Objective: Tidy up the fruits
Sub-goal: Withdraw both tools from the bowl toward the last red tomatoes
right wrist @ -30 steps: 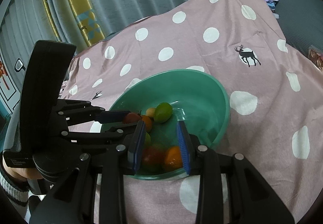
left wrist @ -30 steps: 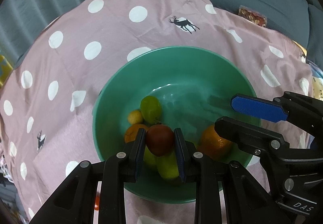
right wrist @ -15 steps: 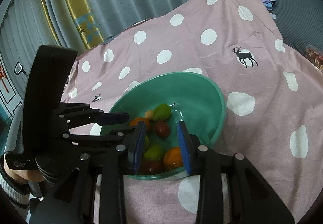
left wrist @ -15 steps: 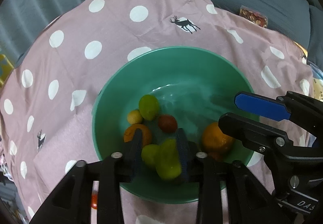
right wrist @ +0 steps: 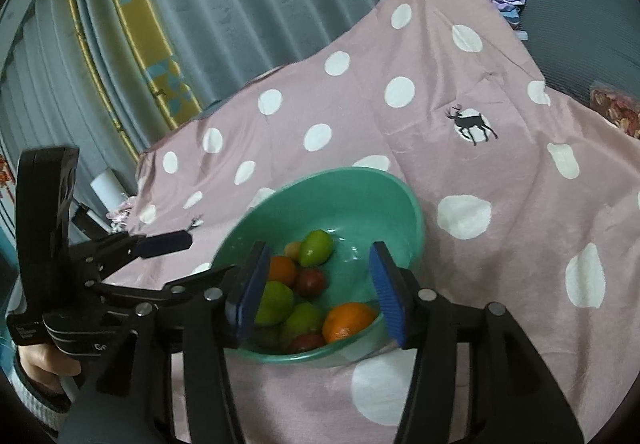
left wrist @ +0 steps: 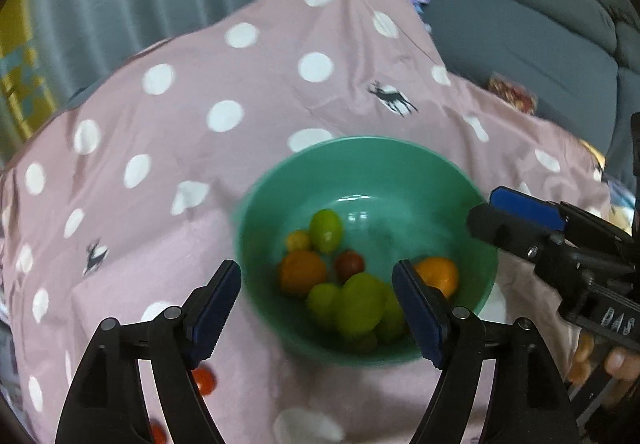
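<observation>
A green bowl (left wrist: 360, 160) is set on a pink polka-dot cloth (left wrist: 192, 148) covering the desk, toward the near edge. Fruits are piled in the near half of the bowl: a green oval fruit (left wrist: 327, 230), a small yellow one (left wrist: 297, 240), an orange one (left wrist: 302, 272), a dark red tomato (left wrist: 349, 263), a cluster of green fruits (left wrist: 356, 304) and an orange (left wrist: 438, 276) by the right wall. The far half of the bowl is left bare. The left tongs (left wrist: 316, 308) are held over the near rim, jaws just opened wide, nothing gripped. The right tongs (right wrist: 318, 288) are held over the near rim too, jaws just opened partway, nothing pressed between the pads. Two small red tomatoes (left wrist: 203, 382) are seen on the cloth near the near-left edge, partly hidden by the left tongs. Wide open cloth is left behind and to the left of the bowl. A curtain (right wrist: 240, 4) is hung behind the far edge, a grey sofa (left wrist: 520, 36) stands at the right.
</observation>
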A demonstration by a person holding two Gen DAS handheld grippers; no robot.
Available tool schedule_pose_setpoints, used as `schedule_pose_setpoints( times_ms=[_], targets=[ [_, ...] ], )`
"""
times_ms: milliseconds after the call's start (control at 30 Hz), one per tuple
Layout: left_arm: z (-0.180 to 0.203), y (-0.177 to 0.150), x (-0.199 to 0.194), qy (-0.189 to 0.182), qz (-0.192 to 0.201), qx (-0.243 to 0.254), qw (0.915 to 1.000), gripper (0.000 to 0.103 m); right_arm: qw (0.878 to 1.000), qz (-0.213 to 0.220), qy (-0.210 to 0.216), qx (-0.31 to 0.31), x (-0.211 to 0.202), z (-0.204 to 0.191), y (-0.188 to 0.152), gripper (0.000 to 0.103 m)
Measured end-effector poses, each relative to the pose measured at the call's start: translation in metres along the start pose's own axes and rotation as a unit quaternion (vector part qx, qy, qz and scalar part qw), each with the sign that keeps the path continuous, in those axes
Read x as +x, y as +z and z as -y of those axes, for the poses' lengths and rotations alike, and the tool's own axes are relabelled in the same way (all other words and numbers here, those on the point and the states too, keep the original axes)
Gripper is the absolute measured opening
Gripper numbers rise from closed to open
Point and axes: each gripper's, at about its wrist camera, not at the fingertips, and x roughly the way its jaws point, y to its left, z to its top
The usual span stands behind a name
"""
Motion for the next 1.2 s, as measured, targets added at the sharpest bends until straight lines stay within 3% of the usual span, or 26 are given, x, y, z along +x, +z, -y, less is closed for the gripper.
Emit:
schedule_pose_setpoints(
  times_ms=[233, 367, 600, 767, 1033, 1200],
  targets=[
    [-0.053, -0.048, -0.031, 0.035, -0.004, -0.075, 0.9966, 0.079, 0.998, -0.005, 0.058, -0.023, 0.0, -0.026, -0.003, 0.055],
    [-0.09, -0.091, -0.043, 0.057, -0.03, -0.137, 0.9884, 0.079, 0.994, -0.01, 0.091, -0.057, 0.001, -0.056, -0.005, 0.055],
    [-0.118, -0.148, -0.051, 0.067, -0.061, -0.188, 0.978, 0.079, 0.977, -0.072, 0.174, -0.102, 0.024, -0.112, -0.027, 0.055],
    [-0.127, -0.163, -0.054, 0.047, -0.054, -0.199, 0.9774, 0.079, 0.969, -0.134, 0.159, -0.137, 0.057, -0.145, -0.051, 0.055],
    [-0.141, -0.159, -0.032, 0.022, -0.058, -0.188, 0.9801, 0.079, 0.963, -0.186, 0.114, -0.16, 0.101, -0.16, -0.064, 0.055],
    [-0.145, -0.159, -0.021, 0.004, -0.063, -0.184, 0.9809, 0.069, 0.956, -0.213, 0.094, -0.176, 0.125, -0.167, -0.069, 0.055]
  ],
)
